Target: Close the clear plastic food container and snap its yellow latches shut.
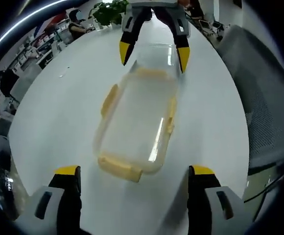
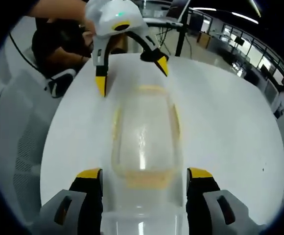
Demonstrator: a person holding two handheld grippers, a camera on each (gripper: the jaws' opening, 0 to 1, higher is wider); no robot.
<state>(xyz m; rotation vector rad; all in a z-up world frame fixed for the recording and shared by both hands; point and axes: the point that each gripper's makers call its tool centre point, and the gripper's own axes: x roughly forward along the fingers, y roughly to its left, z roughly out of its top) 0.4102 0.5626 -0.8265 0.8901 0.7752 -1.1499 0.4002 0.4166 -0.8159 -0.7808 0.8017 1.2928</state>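
The clear plastic container point(image 1: 137, 122) lies lengthwise on the white table point(image 1: 63, 107), with yellow latches point(image 1: 118, 167) on its ends and long sides. My left gripper point(image 1: 134, 171) is open, its jaws wide apart just short of the near end and touching nothing. At the far end my right gripper point(image 1: 154, 55) is open, straddling a clear plastic end part point(image 1: 156, 51). In the right gripper view the container point(image 2: 144, 137) stretches ahead of my right gripper point(image 2: 144, 173). The clear part point(image 2: 142, 220) fills the gap between its jaws. Beyond, the left gripper point(image 2: 132, 76) faces it.
A grey mesh chair point(image 1: 259, 98) stands at the table's side, also seen as the chair point(image 2: 19, 147) in the right gripper view. A person point(image 2: 59, 44) is behind the left gripper. A potted plant point(image 1: 107, 12) and office desks point(image 1: 39, 49) lie beyond the table's far edge.
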